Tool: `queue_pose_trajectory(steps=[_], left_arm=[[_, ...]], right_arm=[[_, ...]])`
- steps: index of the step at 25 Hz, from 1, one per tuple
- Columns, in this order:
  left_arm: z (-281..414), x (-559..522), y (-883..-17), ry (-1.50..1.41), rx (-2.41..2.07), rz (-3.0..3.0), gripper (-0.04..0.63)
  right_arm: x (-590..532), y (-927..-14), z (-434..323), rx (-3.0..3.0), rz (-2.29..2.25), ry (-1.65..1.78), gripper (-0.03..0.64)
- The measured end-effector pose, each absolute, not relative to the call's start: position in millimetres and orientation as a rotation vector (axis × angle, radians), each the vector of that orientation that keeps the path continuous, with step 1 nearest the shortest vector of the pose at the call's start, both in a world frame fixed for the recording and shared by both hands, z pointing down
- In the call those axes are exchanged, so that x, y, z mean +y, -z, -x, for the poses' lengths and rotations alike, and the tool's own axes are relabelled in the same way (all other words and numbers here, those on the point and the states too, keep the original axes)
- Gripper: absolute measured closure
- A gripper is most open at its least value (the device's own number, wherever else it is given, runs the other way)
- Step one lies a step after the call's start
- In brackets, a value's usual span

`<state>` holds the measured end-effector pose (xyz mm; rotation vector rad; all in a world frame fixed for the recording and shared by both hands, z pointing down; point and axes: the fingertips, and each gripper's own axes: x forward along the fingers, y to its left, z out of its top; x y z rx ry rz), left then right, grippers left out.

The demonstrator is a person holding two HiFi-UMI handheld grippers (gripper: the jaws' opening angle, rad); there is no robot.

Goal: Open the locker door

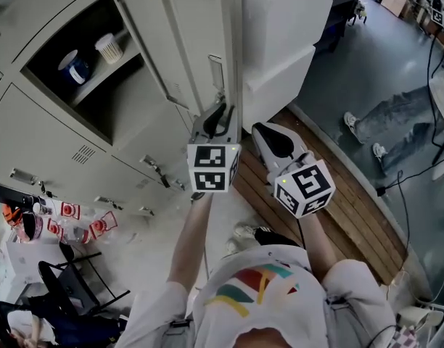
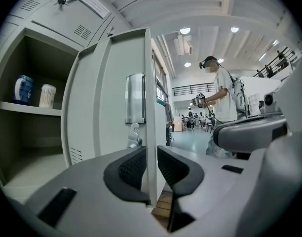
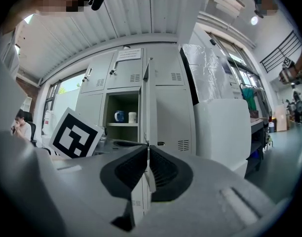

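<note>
The grey locker door (image 1: 186, 42) stands swung wide open, edge-on to me. My left gripper (image 1: 219, 119) is shut on the door's free edge below its metal latch plate (image 2: 135, 98). In the left gripper view the door (image 2: 106, 107) passes between the two dark pads of the left gripper (image 2: 151, 169), which press on both sides of it. My right gripper (image 1: 274, 139) hangs just right of the left one, shut and holding nothing. In its own view the right gripper (image 3: 147, 169) points at the door's edge (image 3: 150, 98). The open compartment holds a blue mug (image 1: 75, 67) and a white cup (image 1: 109, 48).
More closed locker doors (image 1: 55, 143) lie around the open one. A tall white cabinet (image 1: 287, 42) stands right of the lockers. Wooden planks (image 1: 338, 216) cover the floor beneath me. A person's legs (image 1: 396, 122) are at far right, a black chair (image 1: 70, 281) at lower left.
</note>
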<state>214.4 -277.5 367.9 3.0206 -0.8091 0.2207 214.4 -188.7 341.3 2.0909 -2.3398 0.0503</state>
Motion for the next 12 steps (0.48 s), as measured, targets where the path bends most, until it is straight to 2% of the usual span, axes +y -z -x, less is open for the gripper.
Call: queue_pose_trajectory(steps=[12], left_arm=[[-249, -296, -388, -0.256, -0.81, -2.997, 0.522]], right_arm=[[-188, -356, -248, -2.266, -2.142, -0.106, 0.601]])
